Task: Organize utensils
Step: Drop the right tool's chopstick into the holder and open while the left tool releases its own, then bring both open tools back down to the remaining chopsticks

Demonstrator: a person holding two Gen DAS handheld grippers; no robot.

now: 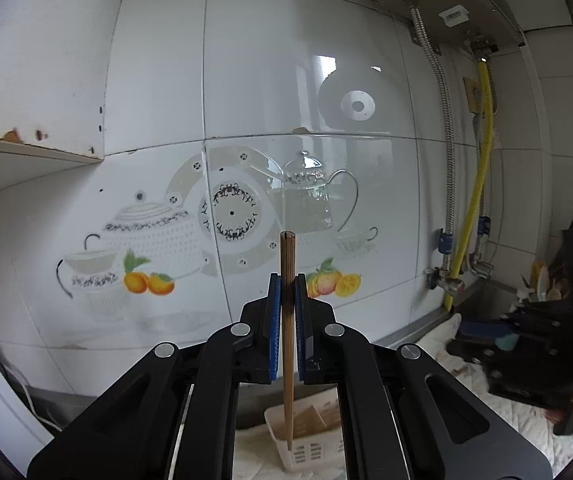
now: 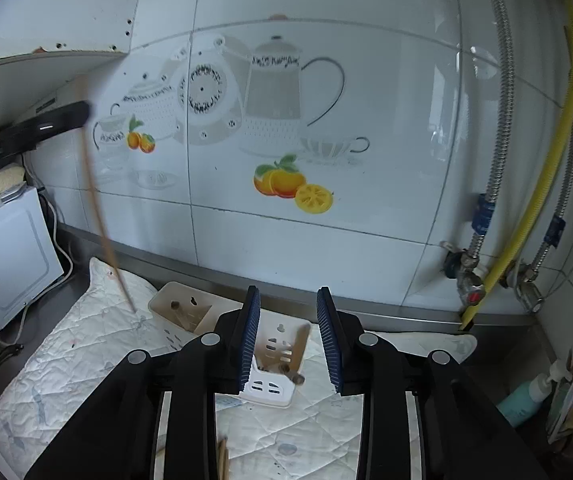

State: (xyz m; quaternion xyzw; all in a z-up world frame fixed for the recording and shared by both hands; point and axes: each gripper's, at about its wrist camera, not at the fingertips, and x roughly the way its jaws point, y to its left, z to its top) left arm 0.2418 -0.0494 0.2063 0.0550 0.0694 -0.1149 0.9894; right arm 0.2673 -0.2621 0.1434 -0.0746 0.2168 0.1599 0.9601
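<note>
- My left gripper [image 1: 287, 280] is raised before the tiled kitchen wall [image 1: 246, 80], its jaws clamped on a pair of brown chopsticks [image 1: 287, 320] that stand close to upright between the blue pads.
- The chopsticks' blunt ends rise above the pads; their thin tips hang down over a white slotted utensil holder [image 1: 306, 452] on the desk below, in which more wooden sticks lie. I cannot tell whether the tips touch it.
- From the right wrist view, that same left gripper [image 2: 62, 114] shows blurred at the left edge, the chopsticks [image 2: 102, 216] slanting down from it towards the white quilted mat [image 2: 86, 352].
- My right gripper [image 2: 288, 336] hangs low over the mat, its jaws partly parted and gripping nothing; no thing lies between the blue pads.
- Seen through the gap in the right jaws, a white holder [image 2: 274, 364] lies on the mat with a few brown stick ends in it; a second white holder [image 2: 182, 316] lies just left of it, nearer the wall.
- More wooden sticks [image 2: 222, 460] lie on the mat at the bottom of the right wrist view, beneath the gripper.
- A yellow hose [image 2: 542, 184] and metal pipes [image 2: 498, 120] run down the wall at right.
</note>
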